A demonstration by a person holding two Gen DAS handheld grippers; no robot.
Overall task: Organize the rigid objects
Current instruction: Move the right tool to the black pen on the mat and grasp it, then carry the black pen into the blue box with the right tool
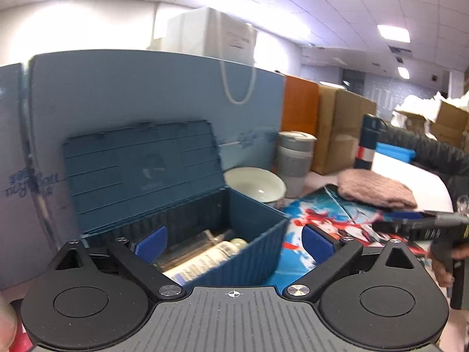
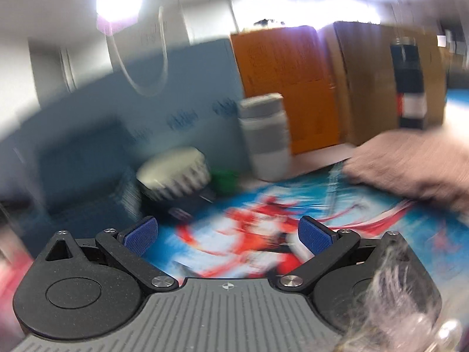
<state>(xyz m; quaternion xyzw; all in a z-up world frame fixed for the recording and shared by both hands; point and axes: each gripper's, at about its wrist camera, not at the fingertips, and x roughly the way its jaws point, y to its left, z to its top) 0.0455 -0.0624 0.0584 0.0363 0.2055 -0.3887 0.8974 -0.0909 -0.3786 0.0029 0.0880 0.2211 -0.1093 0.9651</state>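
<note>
A blue plastic storage box (image 1: 252, 252) stands with its lid (image 1: 140, 170) up, holding a white labelled bottle (image 1: 205, 261) and other items lying inside. My left gripper (image 1: 234, 243) is open and empty, hovering just above the box's near side. My right gripper (image 2: 228, 236) is open and empty above the colourful poster mat (image 2: 263, 220); it also shows from the side in the left wrist view (image 1: 410, 226). The right wrist view is motion-blurred; the box (image 2: 85, 170) shows at its left.
A white bowl (image 1: 255, 184), a grey lidded cup (image 1: 296, 161), a dark bottle (image 1: 368, 143) and a pink folded cloth (image 1: 375, 190) sit behind and right of the box. A blue partition (image 1: 146, 88), orange panel and cardboard boxes (image 1: 343, 129) close the back. Something green (image 2: 224, 177) lies by the bowl.
</note>
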